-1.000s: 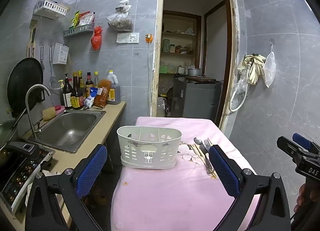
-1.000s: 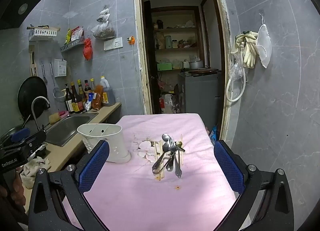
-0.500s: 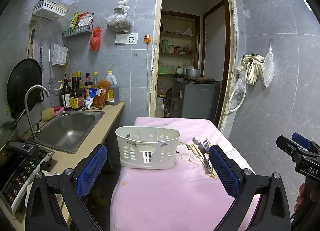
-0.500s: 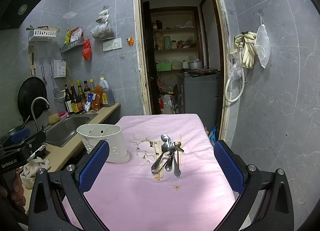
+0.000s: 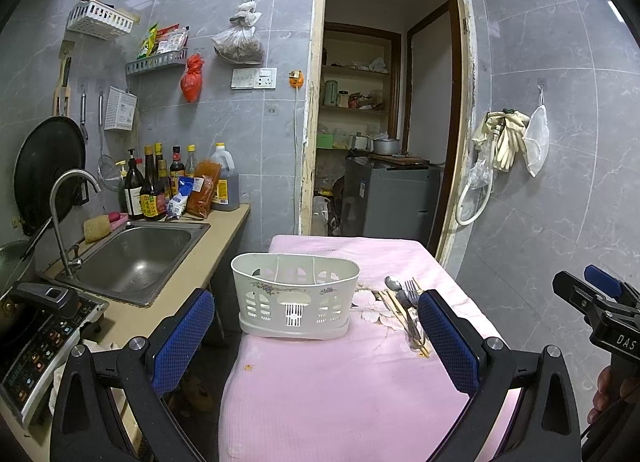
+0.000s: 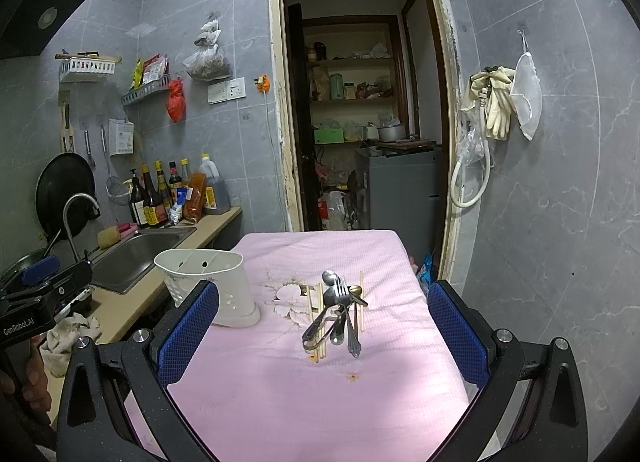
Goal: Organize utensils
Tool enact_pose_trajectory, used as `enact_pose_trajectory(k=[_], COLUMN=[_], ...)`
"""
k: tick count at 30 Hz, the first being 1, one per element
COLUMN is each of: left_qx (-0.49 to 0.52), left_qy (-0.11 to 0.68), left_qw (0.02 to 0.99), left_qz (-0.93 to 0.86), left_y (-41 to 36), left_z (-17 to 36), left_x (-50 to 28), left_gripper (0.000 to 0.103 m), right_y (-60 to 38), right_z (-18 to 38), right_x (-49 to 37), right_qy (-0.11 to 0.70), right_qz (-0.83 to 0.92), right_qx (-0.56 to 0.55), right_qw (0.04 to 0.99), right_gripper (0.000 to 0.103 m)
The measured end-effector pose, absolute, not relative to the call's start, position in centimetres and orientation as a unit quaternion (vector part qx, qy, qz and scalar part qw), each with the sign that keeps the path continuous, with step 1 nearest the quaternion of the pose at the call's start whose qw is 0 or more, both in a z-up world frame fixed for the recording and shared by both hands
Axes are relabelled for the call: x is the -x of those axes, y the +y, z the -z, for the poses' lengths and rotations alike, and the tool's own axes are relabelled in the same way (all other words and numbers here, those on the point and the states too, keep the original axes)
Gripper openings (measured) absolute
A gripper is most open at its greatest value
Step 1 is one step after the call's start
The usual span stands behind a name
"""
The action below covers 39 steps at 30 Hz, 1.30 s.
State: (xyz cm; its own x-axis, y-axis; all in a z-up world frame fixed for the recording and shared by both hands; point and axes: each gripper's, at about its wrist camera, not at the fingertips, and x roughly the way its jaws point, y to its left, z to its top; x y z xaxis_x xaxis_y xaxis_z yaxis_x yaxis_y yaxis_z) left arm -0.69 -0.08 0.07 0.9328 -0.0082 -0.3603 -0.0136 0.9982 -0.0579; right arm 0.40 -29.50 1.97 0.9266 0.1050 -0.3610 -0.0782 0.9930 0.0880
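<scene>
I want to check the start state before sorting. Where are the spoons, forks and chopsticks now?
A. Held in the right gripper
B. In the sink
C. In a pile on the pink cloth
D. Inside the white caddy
C: the utensil pile lies on the pink cloth, beside the white caddy; both grippers are open and hold nothing.

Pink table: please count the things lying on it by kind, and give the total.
Basket: 1
Fork: 1
Spoons: 2 steel bowls show
Chopsticks: several, overlapping in the pile, no sure count
Total: 4 counted, plus the chopsticks
</scene>
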Motion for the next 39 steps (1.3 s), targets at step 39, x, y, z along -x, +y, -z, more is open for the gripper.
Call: enact_pose_trajectory(k=[39], left_qx=[0.03], left_qy=[0.184], left_qw=[0.982], left_qz=[-0.001], left_y=[-0.17], left_z=[0.02], left_x=[0.73], left_gripper=[0.103], right_y=[-29.26], right_z=[-2.34], right_x=[-0.96], right_qy=[0.188], right_qz=[-0.044], right_qx=[-0.037], right_qw=[0.98], right_gripper=[0.102])
